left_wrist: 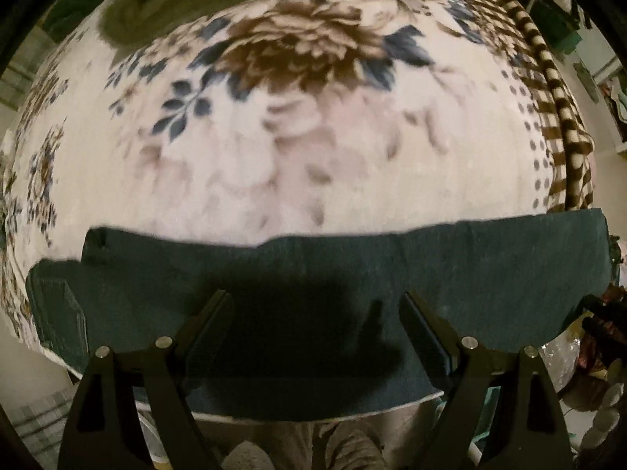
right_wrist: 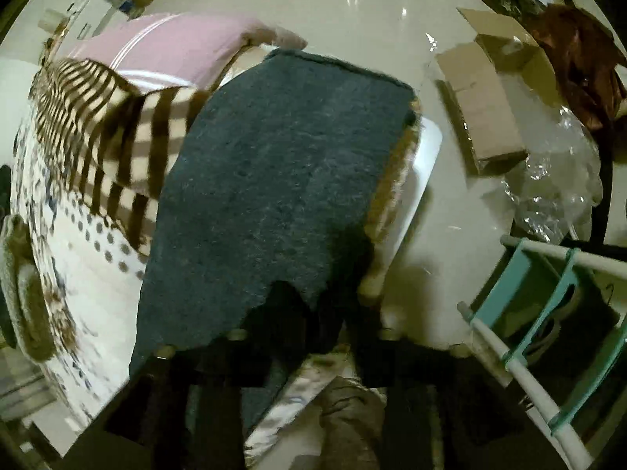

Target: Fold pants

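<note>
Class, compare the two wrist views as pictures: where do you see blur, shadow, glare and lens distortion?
Left wrist view: fisheye bulges the blanket into a dome; its flowers smear; the left tongs cast a shadow on the pants. Right wrist view: the right tongs are dark and blurred; lights glare on the floor; the plastic wrap glints.

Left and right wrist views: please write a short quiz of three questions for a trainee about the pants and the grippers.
1. True or false: the left gripper is shut on the pants.
2. The pants lie on what? A. floral blanket B. bare floor C. cardboard box
3. Fill in: in the right wrist view, the right gripper's state is ____.

Key:
1. False: its jaws stand wide apart over the dark green pants.
2. A, the floral blanket.
3. Unclear; the right gripper is dark and blurred.
</note>
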A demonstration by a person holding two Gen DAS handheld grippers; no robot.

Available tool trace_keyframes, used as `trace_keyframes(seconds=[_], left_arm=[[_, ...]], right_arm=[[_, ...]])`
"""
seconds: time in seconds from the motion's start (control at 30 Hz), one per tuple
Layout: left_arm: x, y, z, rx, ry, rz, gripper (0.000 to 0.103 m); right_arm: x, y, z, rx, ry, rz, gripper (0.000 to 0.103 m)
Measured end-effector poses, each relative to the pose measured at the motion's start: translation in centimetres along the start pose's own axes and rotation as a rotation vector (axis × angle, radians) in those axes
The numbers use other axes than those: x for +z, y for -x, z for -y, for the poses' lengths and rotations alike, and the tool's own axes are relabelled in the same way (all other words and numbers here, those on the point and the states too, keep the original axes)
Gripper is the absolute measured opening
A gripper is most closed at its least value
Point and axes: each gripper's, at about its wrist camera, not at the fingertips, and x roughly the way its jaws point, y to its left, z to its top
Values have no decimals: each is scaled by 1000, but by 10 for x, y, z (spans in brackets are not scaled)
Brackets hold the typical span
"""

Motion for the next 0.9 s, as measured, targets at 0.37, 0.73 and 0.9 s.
trace_keyframes(seconds=[0.37,0.73,0.9], left_arm=[[-89,10,-158,114,287,-52,86],[-135,-54,-309,-93,678,-91,59],[-144,-71,-326,-116,742,-64,18]], right_arm=[[-174,-22,-119,132,338,-310,39],[-274,-77,-166,147,252,-347,39],[-279,-76,-183,118,279,-250,21]])
